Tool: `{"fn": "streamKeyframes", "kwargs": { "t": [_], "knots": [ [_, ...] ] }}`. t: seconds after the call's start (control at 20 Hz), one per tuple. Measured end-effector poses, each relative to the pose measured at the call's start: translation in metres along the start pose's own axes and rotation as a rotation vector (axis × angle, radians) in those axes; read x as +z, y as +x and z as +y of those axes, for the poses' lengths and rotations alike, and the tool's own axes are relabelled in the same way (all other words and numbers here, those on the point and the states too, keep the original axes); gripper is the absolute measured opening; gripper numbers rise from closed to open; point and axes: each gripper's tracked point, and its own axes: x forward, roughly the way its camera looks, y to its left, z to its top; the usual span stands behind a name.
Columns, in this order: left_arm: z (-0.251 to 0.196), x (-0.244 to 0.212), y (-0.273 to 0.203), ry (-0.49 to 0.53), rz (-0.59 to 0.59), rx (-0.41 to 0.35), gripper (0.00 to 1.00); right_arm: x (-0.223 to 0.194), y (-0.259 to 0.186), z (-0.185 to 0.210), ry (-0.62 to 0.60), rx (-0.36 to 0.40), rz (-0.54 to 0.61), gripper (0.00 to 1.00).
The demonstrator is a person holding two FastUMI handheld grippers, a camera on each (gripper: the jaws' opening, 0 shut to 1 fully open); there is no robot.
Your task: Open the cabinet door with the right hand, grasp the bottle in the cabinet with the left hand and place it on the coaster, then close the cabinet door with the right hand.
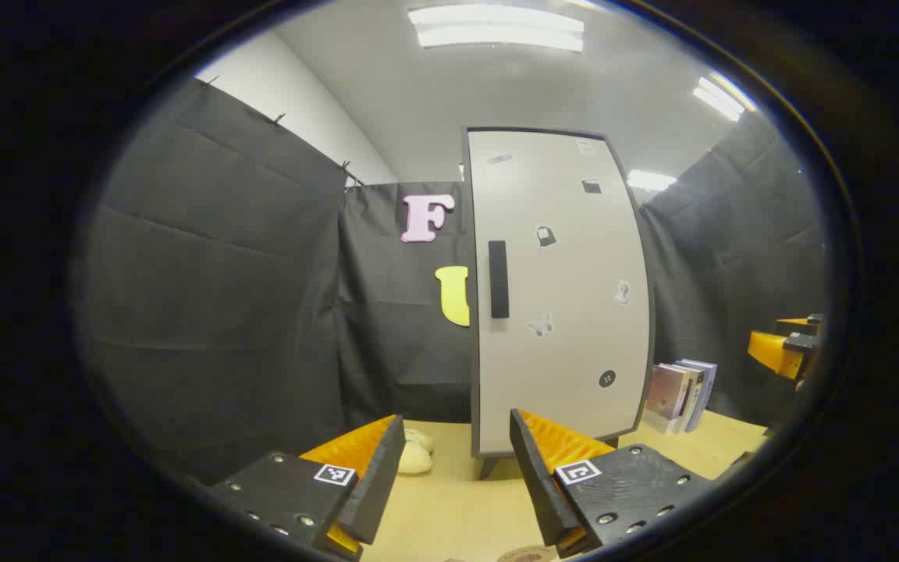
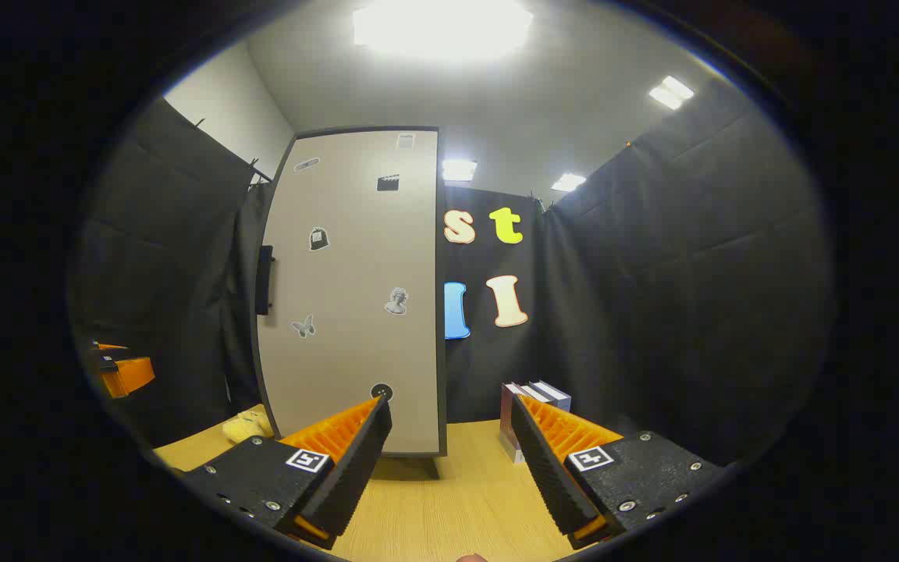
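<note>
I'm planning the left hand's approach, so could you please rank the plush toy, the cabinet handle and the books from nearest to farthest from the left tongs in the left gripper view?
1. Plush toy, on the table just beyond the left tongs.
2. Cabinet handle, higher up, on the closed door's left edge.
3. Books, standing right of the cabinet.

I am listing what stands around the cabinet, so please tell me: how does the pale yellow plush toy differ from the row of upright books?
The pale yellow plush toy is soft, rounded and lies low; the row of upright books is flat-sided and stands taller. The toy sits on the handle side of the tall pale cabinet; the books stand on the opposite side. Both rest on the light wooden table, close to the cabinet.
</note>
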Motion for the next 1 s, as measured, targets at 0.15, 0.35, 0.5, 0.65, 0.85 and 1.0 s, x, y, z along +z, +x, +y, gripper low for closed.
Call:
{"fn": "streamKeyframes", "kwargs": {
  "t": [0.15,0.35,0.5,0.65,0.85,1.0],
  "knots": [
    [0.004,0.000,0.000,0.013,0.002,0.010,0.77,-0.002,0.003,0.003,-0.003,0.003,0.004,0.95],
    [0.011,-0.001,0.000,0.014,0.003,0.021,0.77,-0.004,0.005,0.010,0.002,0.012,0.010,0.95],
    [0.012,0.000,0.001,0.017,0.001,0.023,0.77,-0.003,0.006,0.014,0.008,0.018,0.010,0.95],
    [0.014,0.001,-0.002,0.024,-0.002,0.024,0.77,-0.006,0.005,0.015,0.013,0.020,0.014,0.95],
    [0.016,0.000,-0.003,0.022,-0.005,0.027,0.77,-0.007,0.006,0.019,0.014,0.027,0.019,0.95],
    [0.019,0.003,-0.007,0.027,-0.014,0.035,0.77,-0.003,0.009,0.024,0.014,0.031,0.014,0.95]
  ]
}}
